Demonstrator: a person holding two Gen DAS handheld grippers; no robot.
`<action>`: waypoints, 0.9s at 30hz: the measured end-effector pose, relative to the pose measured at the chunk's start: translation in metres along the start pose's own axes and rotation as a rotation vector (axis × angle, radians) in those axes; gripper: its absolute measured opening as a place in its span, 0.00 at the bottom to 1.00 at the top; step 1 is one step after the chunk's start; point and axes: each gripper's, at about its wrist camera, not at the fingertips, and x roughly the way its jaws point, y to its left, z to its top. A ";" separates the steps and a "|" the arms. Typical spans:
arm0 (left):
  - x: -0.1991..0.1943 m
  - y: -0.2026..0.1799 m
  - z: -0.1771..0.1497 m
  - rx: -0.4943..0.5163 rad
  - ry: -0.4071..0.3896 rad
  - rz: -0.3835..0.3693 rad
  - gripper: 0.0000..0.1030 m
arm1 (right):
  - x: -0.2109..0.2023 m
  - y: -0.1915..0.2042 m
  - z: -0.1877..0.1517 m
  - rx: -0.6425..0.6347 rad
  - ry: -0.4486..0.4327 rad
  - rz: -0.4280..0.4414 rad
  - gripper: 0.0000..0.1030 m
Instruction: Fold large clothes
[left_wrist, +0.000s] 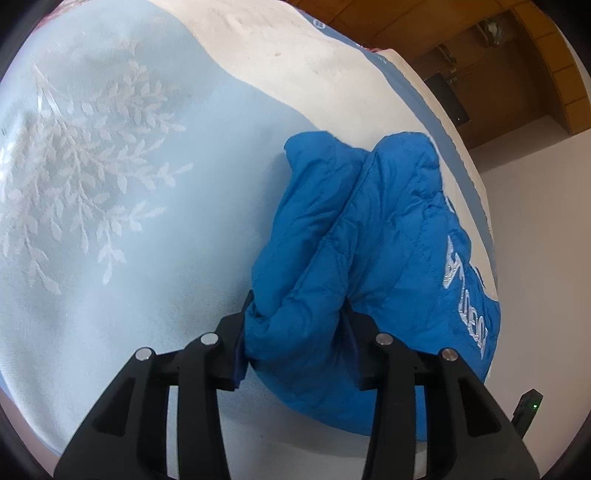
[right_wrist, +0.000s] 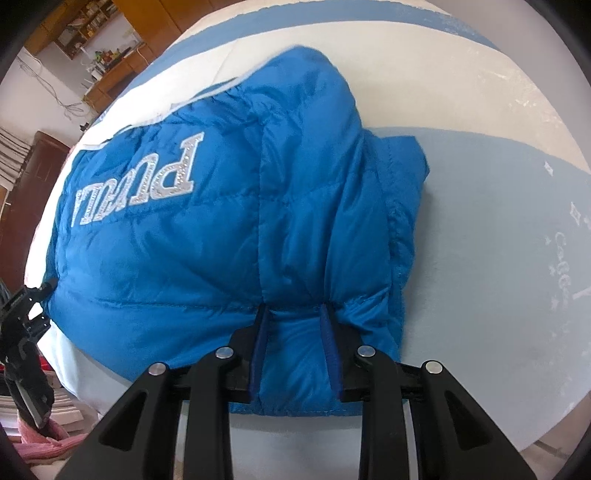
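A puffy blue quilted jacket (right_wrist: 207, 236) with silver lettering lies bunched on a bed with a pale blue cover (left_wrist: 129, 280). My left gripper (left_wrist: 298, 306) is shut on a thick fold at one end of the jacket (left_wrist: 354, 229), its pads pressing in from both sides. My right gripper (right_wrist: 294, 314) is shut on the hem nearest it, with a pinch of fabric between its blue pads. In the right wrist view the left gripper (right_wrist: 27, 306) shows as a black shape at the jacket's left corner.
The bed cover has a white leaf pattern (left_wrist: 77, 166) and a cream band (left_wrist: 314, 70). Wooden cabinets (left_wrist: 517, 62) and shelves (right_wrist: 110, 48) stand beyond the bed. Pink cloth (right_wrist: 44, 439) and stacked books lie past the bed's lower left edge.
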 end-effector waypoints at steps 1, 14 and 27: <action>0.002 0.003 0.000 -0.011 0.003 -0.009 0.40 | 0.001 0.000 0.000 0.000 -0.001 -0.001 0.27; -0.036 -0.027 0.001 0.062 -0.050 -0.023 0.25 | -0.063 -0.027 -0.004 0.044 -0.112 -0.013 0.36; -0.100 -0.171 -0.028 0.466 -0.177 -0.159 0.19 | -0.108 -0.034 -0.006 0.103 -0.177 -0.046 0.36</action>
